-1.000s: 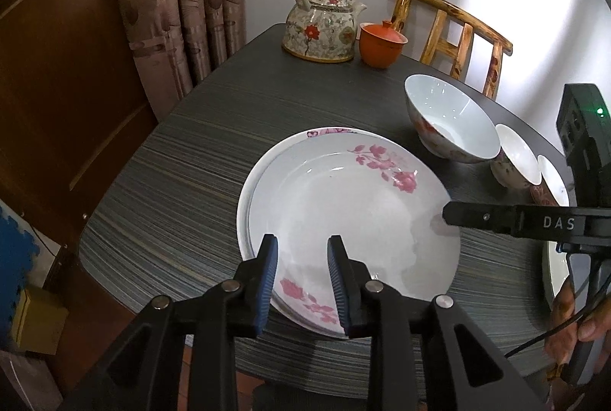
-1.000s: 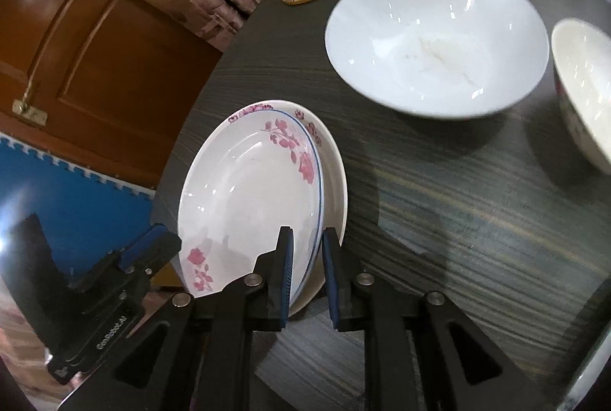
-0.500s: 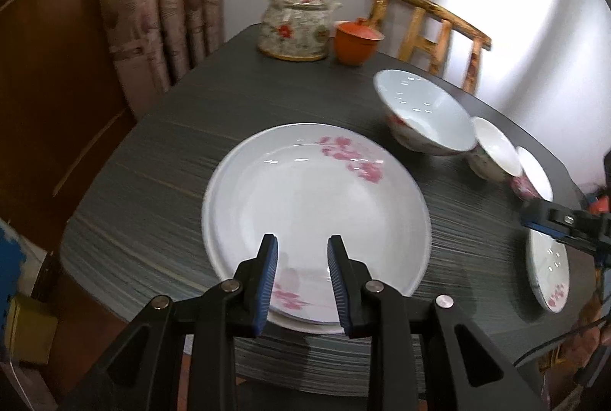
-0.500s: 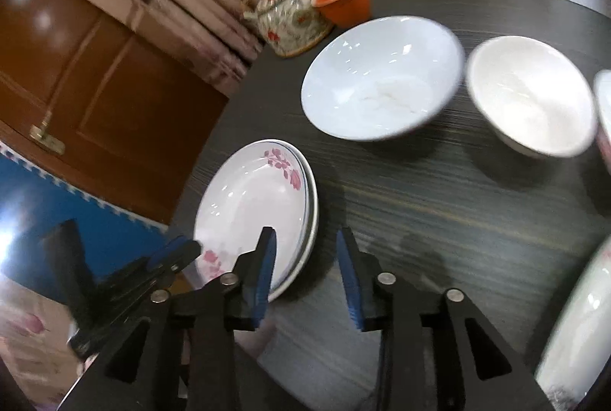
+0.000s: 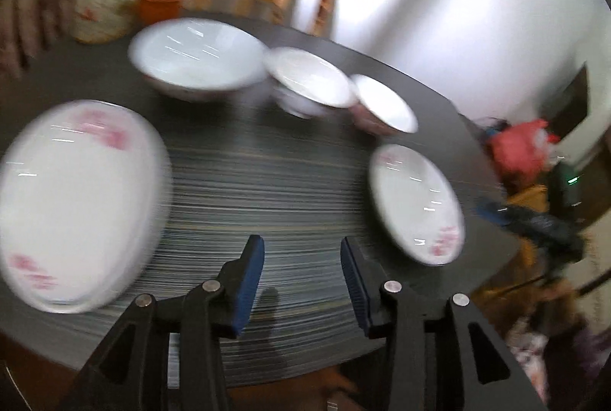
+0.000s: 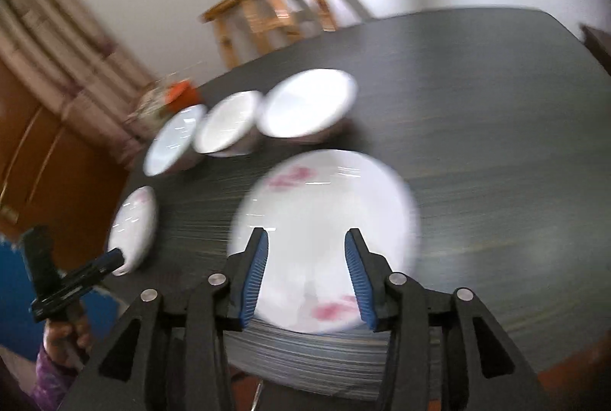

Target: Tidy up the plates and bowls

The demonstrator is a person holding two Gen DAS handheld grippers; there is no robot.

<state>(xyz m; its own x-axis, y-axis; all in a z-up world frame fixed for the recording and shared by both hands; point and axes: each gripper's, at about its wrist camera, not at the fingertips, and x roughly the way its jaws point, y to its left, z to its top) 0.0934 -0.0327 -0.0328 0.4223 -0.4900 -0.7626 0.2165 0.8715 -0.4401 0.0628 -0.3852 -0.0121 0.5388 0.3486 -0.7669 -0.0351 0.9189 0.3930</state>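
- r gripper (image 6: 305,273): jaws spread, have just been opening, nothing between them; hangs over near edge of small plate (image 6: 324,239).
- l gripper (image 5: 301,281): jaws spread, just been opening too, empty, over bare table (image 5: 267,182).
- plate stack (image 5: 76,201) lies left of l jaws; small plate sits alone on the right, near table edge.
- 3 bowls (image 5: 198,56) in a row at the back, apart from plates.
- key relation, my guess: small plate is straight ahead & below r jaws, near rim closest, so r hand is nearer for the grab; stack is well apart to its left.
- views blurred, can't tell if r pads touch the rim.
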